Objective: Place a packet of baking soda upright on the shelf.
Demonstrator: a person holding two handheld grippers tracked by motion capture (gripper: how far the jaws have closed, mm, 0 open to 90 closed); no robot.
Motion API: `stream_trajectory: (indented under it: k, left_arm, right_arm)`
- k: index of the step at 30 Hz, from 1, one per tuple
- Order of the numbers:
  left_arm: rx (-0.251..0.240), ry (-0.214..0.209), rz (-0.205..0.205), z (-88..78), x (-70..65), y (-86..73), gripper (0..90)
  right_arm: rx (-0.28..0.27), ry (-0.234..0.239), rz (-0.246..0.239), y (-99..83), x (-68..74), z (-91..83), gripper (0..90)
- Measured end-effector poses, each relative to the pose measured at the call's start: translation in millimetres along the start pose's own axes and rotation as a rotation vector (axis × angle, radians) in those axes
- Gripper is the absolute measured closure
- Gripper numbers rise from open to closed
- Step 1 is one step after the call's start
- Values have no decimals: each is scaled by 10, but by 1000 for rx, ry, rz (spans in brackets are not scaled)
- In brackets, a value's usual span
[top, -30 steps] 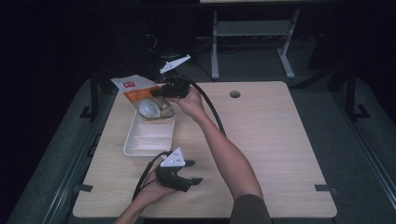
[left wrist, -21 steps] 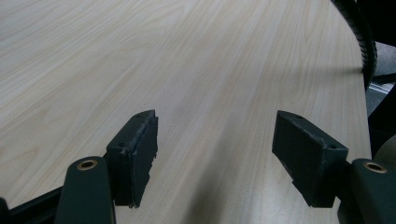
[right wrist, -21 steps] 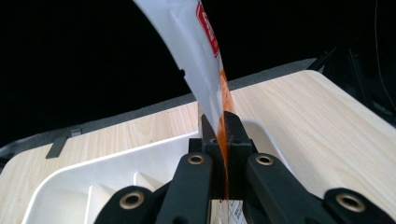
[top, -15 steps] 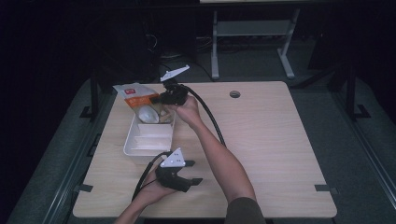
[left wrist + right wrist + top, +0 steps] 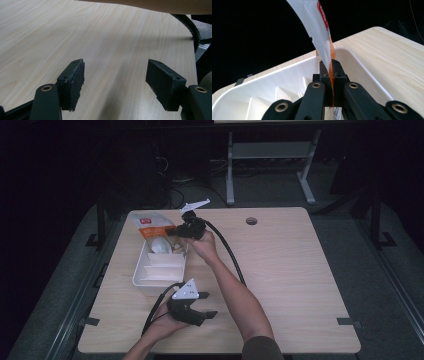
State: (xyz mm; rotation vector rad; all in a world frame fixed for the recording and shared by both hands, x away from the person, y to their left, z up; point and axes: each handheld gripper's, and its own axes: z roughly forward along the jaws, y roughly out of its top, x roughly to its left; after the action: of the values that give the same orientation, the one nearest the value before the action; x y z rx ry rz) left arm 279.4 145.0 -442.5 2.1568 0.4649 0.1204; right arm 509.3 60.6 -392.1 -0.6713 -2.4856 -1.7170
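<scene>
Right tool has its two black jaws clamped tight on the lower edge of a glossy white-and-orange plastic pouch, which stands up from the grip and curves away over the tray. Down on the high view, that same right tool sits at the far end of the white compartmented plastic tray, and the pouch lies across the tray's far rim on the pale wooden counter.

Left tool is wide apart, both pads showing, bare wood grain between them, nothing gripped. From above, the left tool lies low near the front edge of the counter, just beside the tray's near corner, with the hand wrapped under it.

Count it up: two tools, one pouch, one tray, one counter. The tray shows several dividers, though the exact number of compartments is hard to make out. One rounded pale object rests in the tray's far section; what it is, I cannot tell. One round cable hole sits in the counter's far side.

Hidden bits: the pouch's bottom edge disappears between the right tool's pads, and its top is cut off by the frame in the right gripper view. Red printing on the pouch is too small to read. Beyond the counter the room is dark, with a grey metal stand barely visible.
</scene>
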Motion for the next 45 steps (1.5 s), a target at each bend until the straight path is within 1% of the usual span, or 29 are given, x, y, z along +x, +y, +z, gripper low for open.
stream_trajectory:
  k: [1,6,7,9,10,11,12,13,14,15,16,20,21,22,24,30,32,37,38,40,43,44,45]
  left_arm:
    - [1,0,1,1,-3,0,305]
    - [2,-3,1,13,-9,-1,306]
    - [2,-2,2,10,-7,-1,306]
    - [0,-2,0,5,1,-1,305]
    - [0,-2,-1,4,3,-2,305]
    - [-2,-3,-3,6,4,-1,305]
    - [-2,-3,-4,6,5,-1,305]
    - [-2,-1,-1,7,2,1,304]
    - [-2,-1,-1,7,2,1,304]
    - [-1,-1,0,7,0,2,304]
    - [0,0,-2,9,-4,1,304]
    - [-2,0,-3,9,-6,2,304]
    - [-1,-1,-3,11,-2,1,304]
    - [-1,-1,-3,11,-2,1,304]
    - [-2,-3,-4,16,-3,0,304]
    - [2,-5,-2,27,-13,1,304]
    - [8,-5,-1,35,-15,-2,304]
    - [7,-8,0,41,-16,-4,304]
    - [6,-8,-1,40,-16,-3,304]
    - [6,-9,-5,37,-11,-3,304]
    - [3,-10,-14,34,3,-6,299]
    - [2,-9,-14,33,5,-6,298]
    - [1,-10,-15,33,6,-5,298]
  right_arm:
    - [5,-11,0,-14,-5,-10,894]
    - [19,-7,6,-31,-5,-25,879]
    - [29,5,14,-31,-15,-26,840]
    - [75,-9,10,-46,-15,-17,768]
    - [103,-6,6,-62,-13,-10,716]
    - [124,-3,5,-82,-9,1,714]
    - [139,-4,-1,-101,3,8,723]
    - [165,-15,-22,-126,29,16,819]
    - [167,-25,-29,-134,37,14,846]
    - [167,-25,-26,-140,33,14,870]
    - [173,-32,-24,-147,27,17,885]
    - [183,-41,-17,-179,9,15,889]
    - [201,-59,-35,-191,23,15,892]
    - [201,-59,-35,-191,23,15,892]
    - [211,-76,-37,-207,29,19,894]
    - [221,-78,-33,-247,20,22,896]
    - [218,-92,-26,-274,29,23,895]
    - [228,-111,-36,-297,41,31,896]
    - [221,-103,-14,-308,30,25,891]
    - [216,-98,-8,-309,24,22,885]
    - [189,-82,10,-300,12,-8,861]
    - [172,-70,6,-286,19,-39,837]
    - [172,-70,6,-286,19,-39,837]
